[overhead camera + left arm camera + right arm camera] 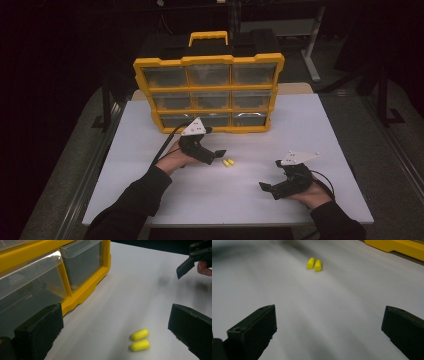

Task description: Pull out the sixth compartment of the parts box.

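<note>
Earplugs on the white bench, both tongs spread wide and holding nothing.

Two yellow foam earplugs lie side by side, touching, in front of the yellow drawer organizer. The left tongs hover just beside them, jaws apart. The right tongs rest well apart from them toward the bench's near edge, pointing their way.
</note>
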A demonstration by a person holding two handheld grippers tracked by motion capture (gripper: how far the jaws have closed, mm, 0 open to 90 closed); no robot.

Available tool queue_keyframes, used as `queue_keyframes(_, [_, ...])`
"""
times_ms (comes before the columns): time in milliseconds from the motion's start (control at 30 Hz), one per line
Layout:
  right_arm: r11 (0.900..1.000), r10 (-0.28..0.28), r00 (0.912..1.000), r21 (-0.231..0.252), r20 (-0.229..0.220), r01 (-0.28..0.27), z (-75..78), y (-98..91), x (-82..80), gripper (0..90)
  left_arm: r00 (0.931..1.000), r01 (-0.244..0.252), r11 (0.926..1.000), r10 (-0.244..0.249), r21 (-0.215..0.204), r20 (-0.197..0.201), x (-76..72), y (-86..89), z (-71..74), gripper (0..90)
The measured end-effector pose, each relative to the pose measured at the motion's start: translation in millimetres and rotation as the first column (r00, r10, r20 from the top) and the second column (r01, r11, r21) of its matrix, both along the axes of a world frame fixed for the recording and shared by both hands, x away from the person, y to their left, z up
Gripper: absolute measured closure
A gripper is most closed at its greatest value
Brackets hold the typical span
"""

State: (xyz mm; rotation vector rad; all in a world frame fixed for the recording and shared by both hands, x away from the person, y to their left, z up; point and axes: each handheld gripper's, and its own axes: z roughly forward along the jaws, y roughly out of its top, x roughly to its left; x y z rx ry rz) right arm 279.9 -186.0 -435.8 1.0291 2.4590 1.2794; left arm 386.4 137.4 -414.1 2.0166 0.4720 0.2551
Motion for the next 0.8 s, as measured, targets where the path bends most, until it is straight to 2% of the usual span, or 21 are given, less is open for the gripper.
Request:
queue_keyframes(200, [1.0, 0.001, 1.0, 0.0, 0.002, -0.001, 0.0, 0.1, 0.1, 0.0, 0.9997, -0.002, 1.0, 0.002, 0.006, 0.026, 0.3, 0.5, 0.3, 0.0])
queue_keyframes(233, [1.0, 0.004, 1.0, 0.0, 0.002, -0.004, 0.0, 0.2, 0.0, 0.0, 0.9993, 0.004, 0.9998, -0.004, 0.02, 0.038, -0.4, 0.1, 0.6, 0.0])
queue_keyframes(500, [1.0, 0.008, 1.0, 0.0, 0.003, -0.008, 0.1, 0.4, -0.4, 0.0, 0.9973, 0.008, 0.9988, -0.011, 0.048, 0.073, -2.7, -2.0, 0.2, 0.0])
queue_keyframes(633, [1.0, 0.009, 1.0, 0.0, 0.004, -0.009, 0.1, 0.5, -0.4, 0.0, 0.9938, 0.014, 0.9972, -0.022, 0.074, 0.109, -4.7, -3.2, 0.7, 0.0])
queue_keyframes(800, [1.0, 0.009, 1.0, -0.001, 0.004, -0.009, 0.1, 0.5, -0.4, 0.0, 0.9918, 0.012, 0.9973, -0.021, 0.073, 0.126, -6.0, -3.6, 1.4, 0.0])
